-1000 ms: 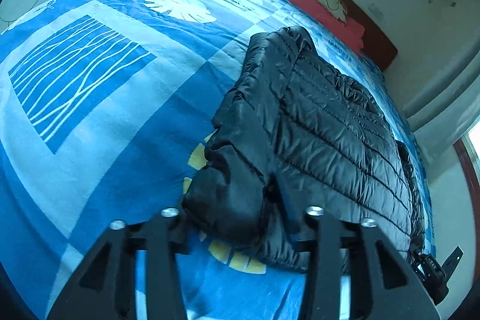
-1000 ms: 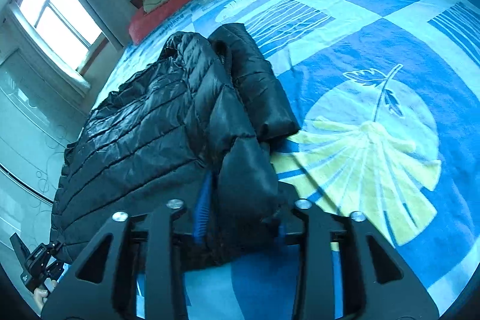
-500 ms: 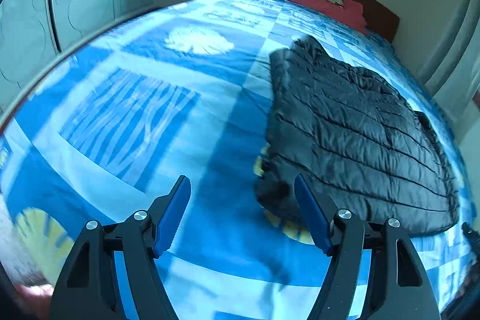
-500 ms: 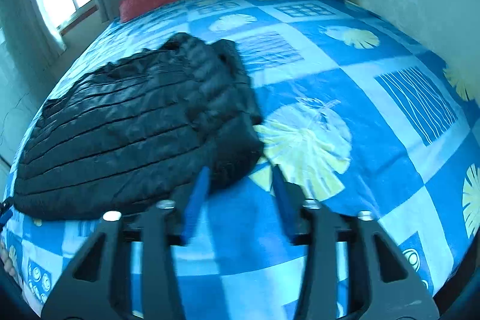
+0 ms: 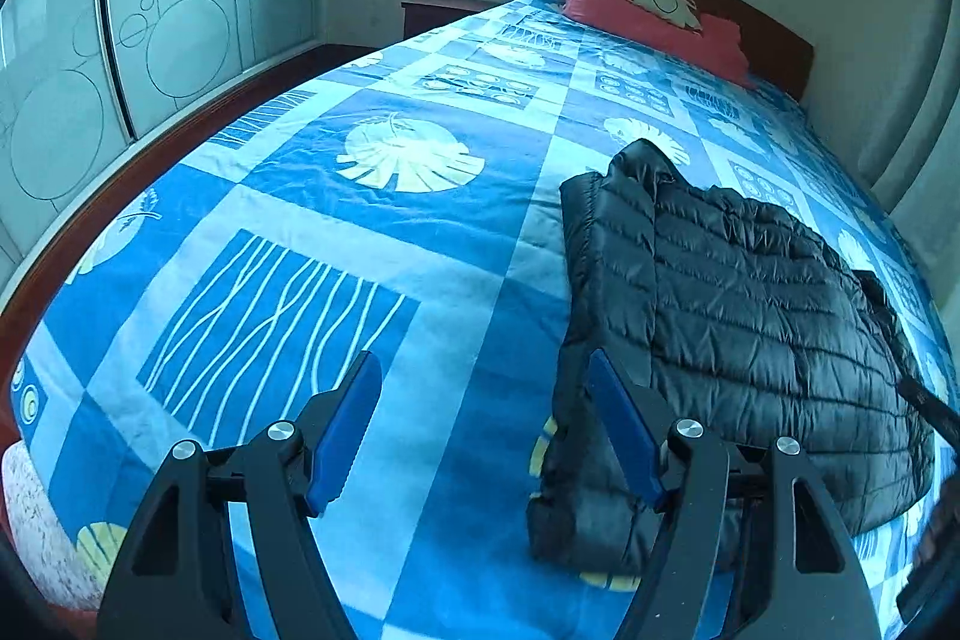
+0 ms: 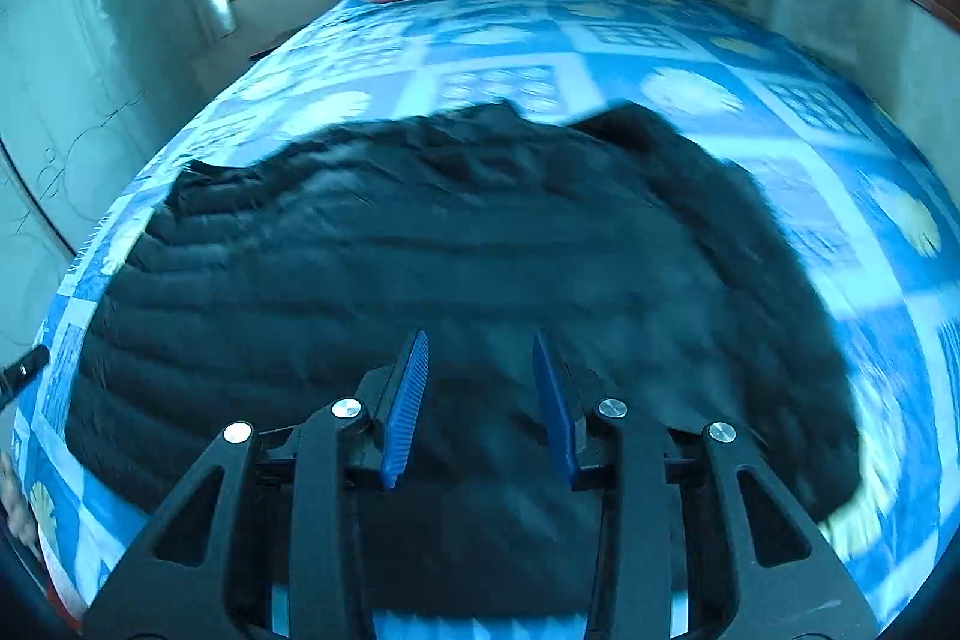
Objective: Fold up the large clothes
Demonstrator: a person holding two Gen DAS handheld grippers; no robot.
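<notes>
A black quilted puffer jacket (image 5: 750, 310) lies folded on the blue patterned bedspread (image 5: 360, 244), with a sleeve laid along its left edge. My left gripper (image 5: 483, 358) hovers open above the sheet just left of the jacket's near corner, with nothing between its blue pads (image 5: 345, 424). In the blurred right wrist view the jacket (image 6: 450, 250) fills the middle of the bed. My right gripper (image 6: 480, 334) hangs open over the jacket's near half, jaws moderately apart and holding nothing.
Red pillows (image 5: 648, 10) lean on a dark wooden headboard (image 5: 774, 40) at the far end. A wardrobe with sliding doors (image 5: 150, 28) runs along the left side, and a nightstand (image 5: 444, 10) stands under the window. The bed's near left corner (image 5: 36, 508) drops to the floor.
Both grippers released the jacket's near edge and rose back from it. The left jaws spread wider. The right gripper swung sideways to above the jacket's middle.
</notes>
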